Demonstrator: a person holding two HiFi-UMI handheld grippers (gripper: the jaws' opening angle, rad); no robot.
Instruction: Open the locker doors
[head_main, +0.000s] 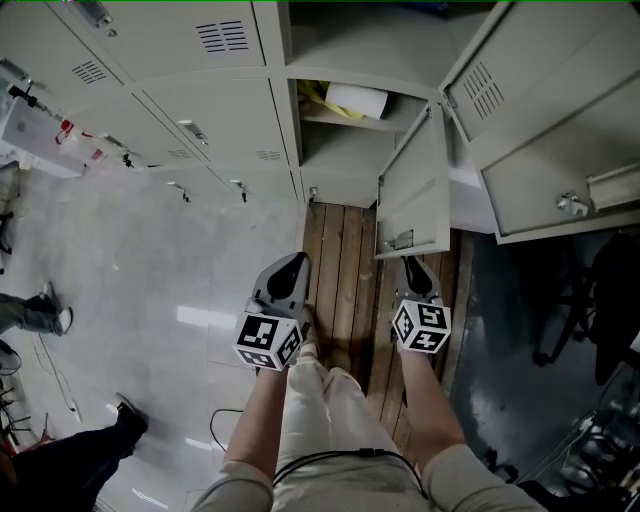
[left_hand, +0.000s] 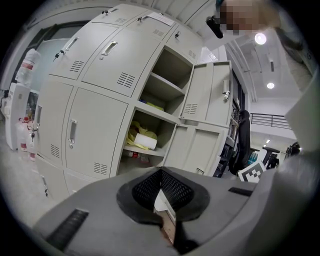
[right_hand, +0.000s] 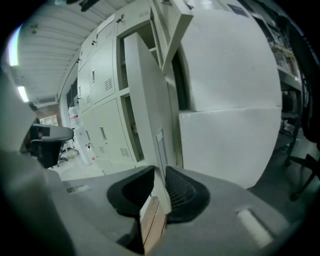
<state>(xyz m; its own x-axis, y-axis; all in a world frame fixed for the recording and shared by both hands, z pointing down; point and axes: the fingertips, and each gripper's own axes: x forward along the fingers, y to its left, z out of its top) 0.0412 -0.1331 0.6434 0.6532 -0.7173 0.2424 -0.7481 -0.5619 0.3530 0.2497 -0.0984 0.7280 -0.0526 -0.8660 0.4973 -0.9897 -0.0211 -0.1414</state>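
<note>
A bank of grey lockers (head_main: 190, 40) fills the top of the head view. One column stands open, with a white roll (head_main: 357, 100) and yellow items on its shelf. Two of its doors hang open: a large upper door (head_main: 560, 150) and a lower door (head_main: 415, 190). My right gripper (head_main: 410, 264) is at the lower door's bottom edge. In the right gripper view that door's edge (right_hand: 150, 110) runs down between the jaws, and my right gripper (right_hand: 161, 172) is shut on it. My left gripper (head_main: 297, 262) hangs apart from the lockers, shut and holding nothing (left_hand: 161, 172).
I stand on wooden floorboards (head_main: 340, 290), with pale tiles to their left. Another person's shoes (head_main: 50, 312) and a cable lie at the left edge. A dark office chair (head_main: 590, 300) is at the right. Closed doors with handles (left_hand: 72, 132) line the left columns.
</note>
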